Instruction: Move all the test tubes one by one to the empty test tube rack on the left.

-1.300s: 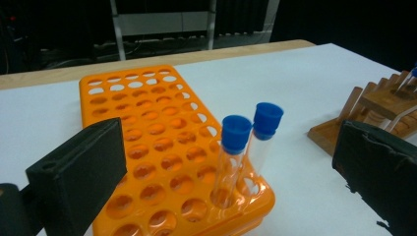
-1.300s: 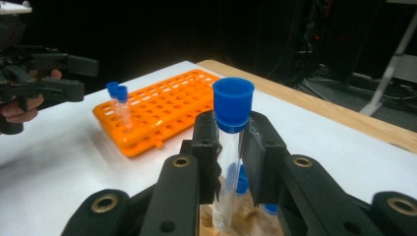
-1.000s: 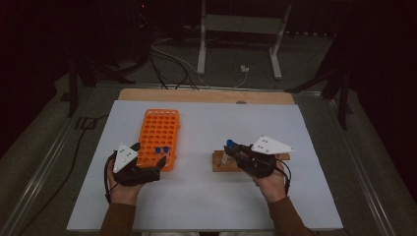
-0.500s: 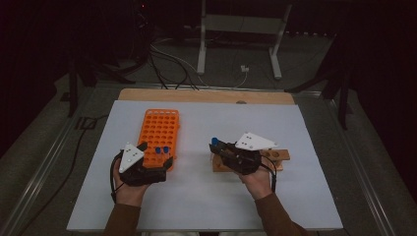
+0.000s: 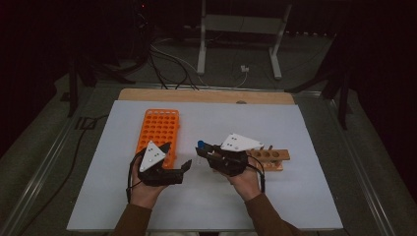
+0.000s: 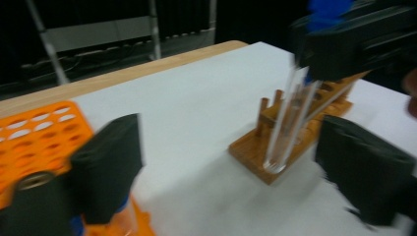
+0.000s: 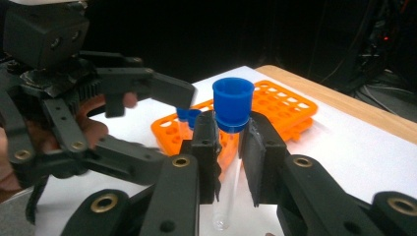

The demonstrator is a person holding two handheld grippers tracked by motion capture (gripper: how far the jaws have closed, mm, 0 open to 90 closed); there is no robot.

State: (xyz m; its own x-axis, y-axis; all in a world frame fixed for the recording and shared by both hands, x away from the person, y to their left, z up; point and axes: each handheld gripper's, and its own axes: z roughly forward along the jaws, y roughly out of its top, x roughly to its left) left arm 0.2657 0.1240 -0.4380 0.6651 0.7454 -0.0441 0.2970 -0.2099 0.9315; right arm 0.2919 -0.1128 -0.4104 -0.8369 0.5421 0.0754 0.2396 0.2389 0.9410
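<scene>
My right gripper [image 5: 203, 152] is shut on a clear test tube with a blue cap [image 7: 232, 102], held upright just above the white table. The tube [image 6: 290, 123] hangs a little left of a small wooden rack [image 5: 269, 160]. My left gripper [image 5: 176, 156] stands open at the near end of an orange tube rack [image 5: 160, 129], its jaws turned toward the tube and apart from it. In the left gripper view, the wide-apart jaws of that gripper [image 6: 233, 147] frame the tube and the wooden rack [image 6: 255, 150]. The right gripper view shows my left gripper [image 7: 169, 129] open beside the tube.
Two blue-capped tubes [image 7: 189, 116] stand in the near end of the orange rack [image 7: 280, 105]. A white sheet [image 5: 295, 128] covers the table, with a wooden strip [image 5: 206, 95] at its far edge. A metal stand [image 5: 241, 34] and cables lie on the floor beyond.
My right gripper has carried the tube leftward, away from the wooden rack. My left gripper has moved right toward it with its jaws open.
</scene>
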